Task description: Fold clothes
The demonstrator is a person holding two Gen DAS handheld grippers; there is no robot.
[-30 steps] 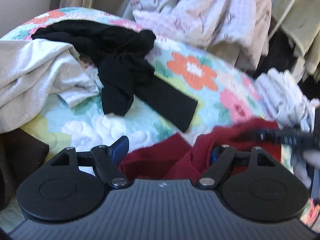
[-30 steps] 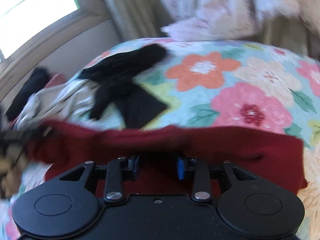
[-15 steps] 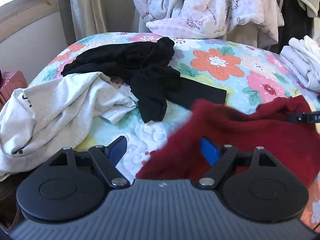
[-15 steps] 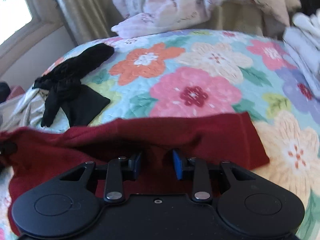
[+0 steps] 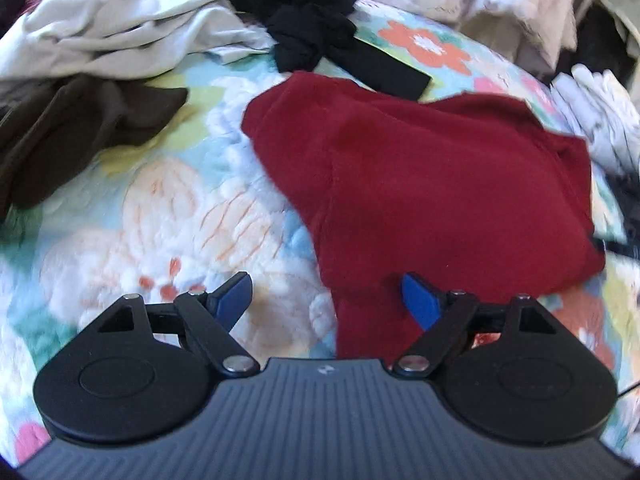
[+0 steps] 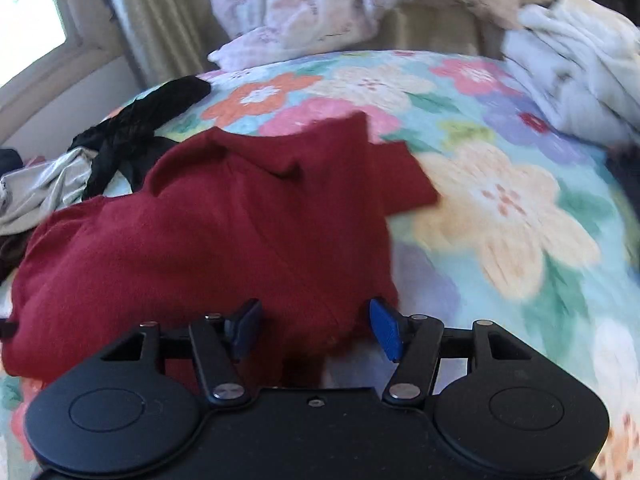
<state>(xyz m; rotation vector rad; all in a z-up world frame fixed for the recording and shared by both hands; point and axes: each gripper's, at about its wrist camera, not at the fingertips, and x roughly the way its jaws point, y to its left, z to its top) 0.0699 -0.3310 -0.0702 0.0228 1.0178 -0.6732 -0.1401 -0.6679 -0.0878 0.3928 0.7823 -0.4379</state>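
A dark red garment (image 5: 432, 184) lies in a loose heap on the floral quilt (image 5: 168, 216). It also shows in the right wrist view (image 6: 208, 232). My left gripper (image 5: 326, 300) is open, its blue pads apart at the garment's near left edge, holding nothing. My right gripper (image 6: 314, 328) is open, its pads spread over the garment's near right edge, holding nothing.
A black garment (image 5: 316, 36), a white garment (image 5: 120, 28) and a dark brown one (image 5: 80, 124) lie at the quilt's far left. White folded clothes (image 6: 576, 80) sit at the right. A pale flowered blanket (image 6: 304, 4) hangs behind the bed.
Both grippers have opened and let go of the red garment, which has dropped onto the quilt. Both have pulled back and tilted down toward the bed.
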